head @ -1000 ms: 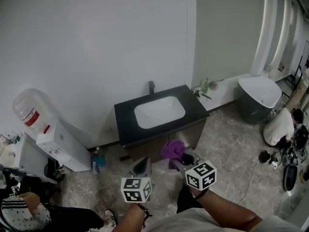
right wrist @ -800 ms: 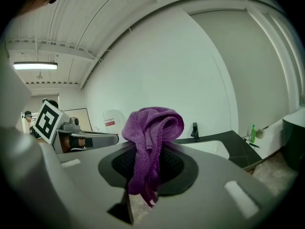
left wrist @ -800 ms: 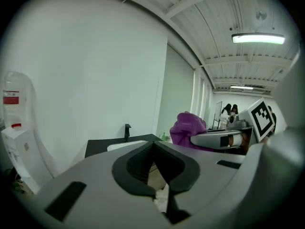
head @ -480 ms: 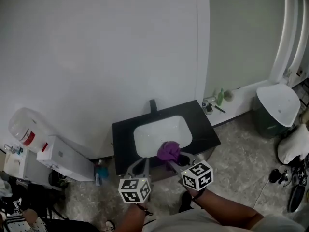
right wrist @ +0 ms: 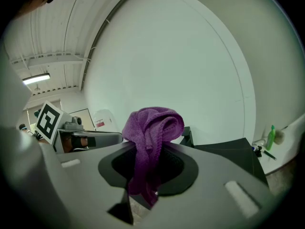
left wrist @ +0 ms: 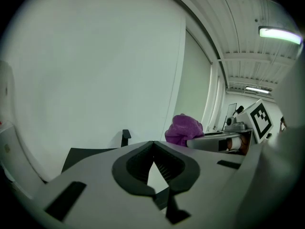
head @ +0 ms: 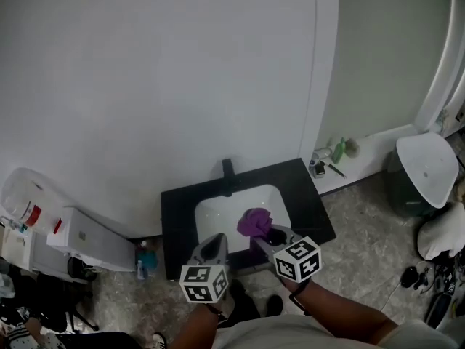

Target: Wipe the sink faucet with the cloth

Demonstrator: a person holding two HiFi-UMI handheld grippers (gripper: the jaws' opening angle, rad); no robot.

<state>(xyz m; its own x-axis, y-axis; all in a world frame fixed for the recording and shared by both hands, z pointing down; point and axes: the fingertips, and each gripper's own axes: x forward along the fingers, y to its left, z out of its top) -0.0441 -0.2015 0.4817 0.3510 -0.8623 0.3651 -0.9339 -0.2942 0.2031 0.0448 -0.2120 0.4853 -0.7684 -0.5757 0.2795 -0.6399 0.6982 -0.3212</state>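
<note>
Clamping purple cloth [right wrist: 153,123], right claw [right wrist: 151,151]; left claw [left wrist: 153,144] closed, empty; white basin [head: 218,220] only in head view.

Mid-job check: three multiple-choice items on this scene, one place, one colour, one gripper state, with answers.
1. Where does the black faucet stand?
A: behind the white basin. B: at the counter's front edge. C: on the floor.
2. What colour is the soft crumpled cloth?
A: green. B: white. C: purple.
3. The left gripper is:
A: wide open. B: shut, empty. C: shut on the cloth.
Answers: A, it rises at the basin's rear edge; C, purple in every view; B, its jaw tips meet on nothing.
</note>
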